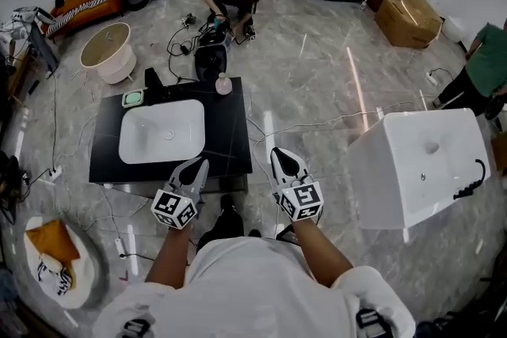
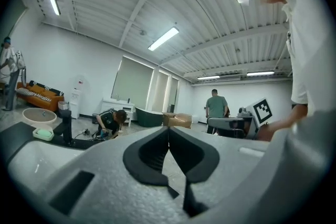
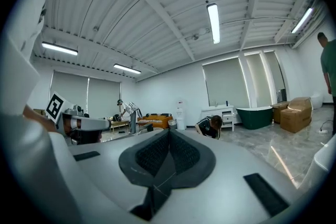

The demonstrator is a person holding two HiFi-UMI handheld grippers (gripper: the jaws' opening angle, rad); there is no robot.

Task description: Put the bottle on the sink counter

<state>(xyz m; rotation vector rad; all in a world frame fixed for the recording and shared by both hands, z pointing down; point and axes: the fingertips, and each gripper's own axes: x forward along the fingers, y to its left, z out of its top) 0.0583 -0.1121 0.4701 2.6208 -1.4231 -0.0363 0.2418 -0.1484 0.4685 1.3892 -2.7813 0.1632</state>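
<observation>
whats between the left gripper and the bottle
Head view: only bare black counter, beside the basin, lies between left gripper and bottle.

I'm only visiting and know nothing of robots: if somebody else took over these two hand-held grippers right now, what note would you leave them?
Left gripper: jaws shut, nothing in them, held by the counter's front edge.
Right gripper: jaws shut, nothing in them, just off the counter's front right corner.
Bottle: upright at the far right corner of the black sink counter, behind the white basin.
Done: the bottle looks already set on the counter.
Left: probably nothing; at most check that it stands steady.
</observation>
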